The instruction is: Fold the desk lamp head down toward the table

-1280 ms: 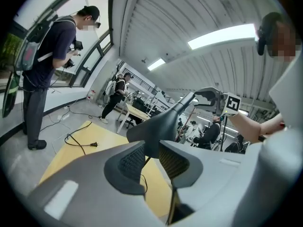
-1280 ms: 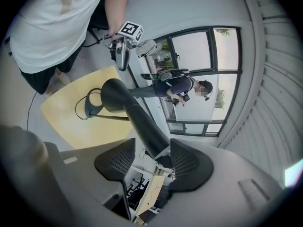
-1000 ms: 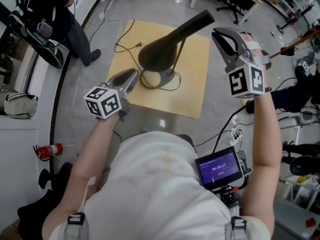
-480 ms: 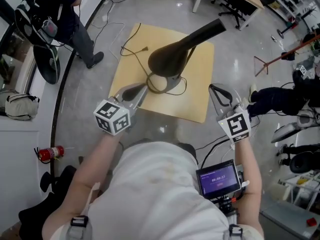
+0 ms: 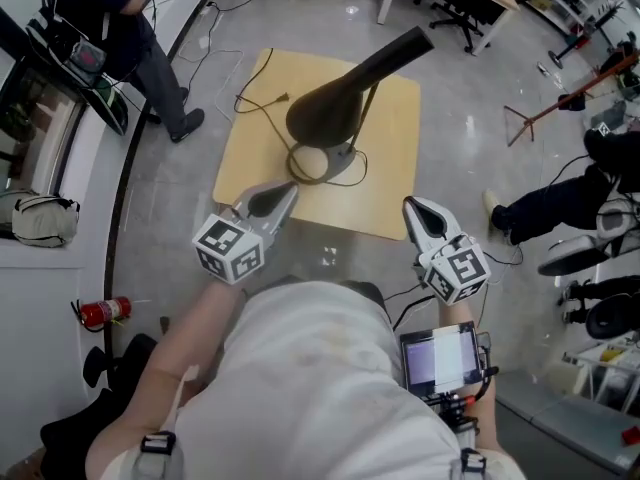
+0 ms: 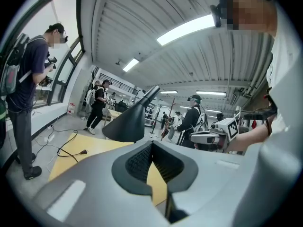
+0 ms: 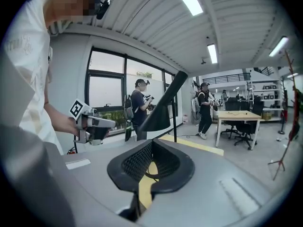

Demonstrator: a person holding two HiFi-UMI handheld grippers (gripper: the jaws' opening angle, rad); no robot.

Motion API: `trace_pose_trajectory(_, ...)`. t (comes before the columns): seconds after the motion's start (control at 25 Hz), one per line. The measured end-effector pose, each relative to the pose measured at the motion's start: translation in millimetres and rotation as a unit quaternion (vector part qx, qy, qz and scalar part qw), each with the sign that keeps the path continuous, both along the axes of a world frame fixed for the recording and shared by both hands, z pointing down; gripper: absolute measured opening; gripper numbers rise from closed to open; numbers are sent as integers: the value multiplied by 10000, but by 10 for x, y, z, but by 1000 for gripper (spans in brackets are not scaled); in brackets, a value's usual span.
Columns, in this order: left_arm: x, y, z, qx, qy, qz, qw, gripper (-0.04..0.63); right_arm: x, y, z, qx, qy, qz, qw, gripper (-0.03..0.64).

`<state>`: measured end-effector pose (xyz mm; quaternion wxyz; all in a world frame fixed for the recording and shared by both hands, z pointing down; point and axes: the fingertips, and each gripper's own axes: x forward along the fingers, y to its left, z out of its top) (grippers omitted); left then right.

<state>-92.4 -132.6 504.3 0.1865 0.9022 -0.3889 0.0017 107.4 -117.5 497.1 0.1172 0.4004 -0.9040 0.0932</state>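
On the yellow table (image 5: 392, 183) the desk lamp (image 5: 335, 106) stands with its dark cone head raised and tilted, its cord (image 5: 255, 96) trailing toward the far left corner. At the near edge, the left gripper (image 5: 288, 192) hovers close to the lamp's base and the right gripper (image 5: 411, 207) sits by the near right corner, each with jaws clenched together on nothing

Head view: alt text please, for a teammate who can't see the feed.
A black desk lamp stands on a small wooden table, its cone-shaped head raised above its base and its cord loose on the tabletop. The left gripper and right gripper, both shut and empty, hover near the table's near edge, neither touching the lamp.
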Motion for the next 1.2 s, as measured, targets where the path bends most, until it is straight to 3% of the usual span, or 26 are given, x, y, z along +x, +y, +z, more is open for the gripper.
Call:
trace_pose_trajectory(0.28,88,220,2,-1,-91,-101,9999,2,-149,171,3,69,-558,-196,9982,11)
trace_pose_trajectory(0.56,478,544,-100,73,-181,55,9998,2,30,468,-121,132,-922,-183,9955,11)
trace_pose_trajectory(1.2,844,1305,-37,74,-331,249,9991,2,98,1216,-51,171,-1108,-238,9934,9)
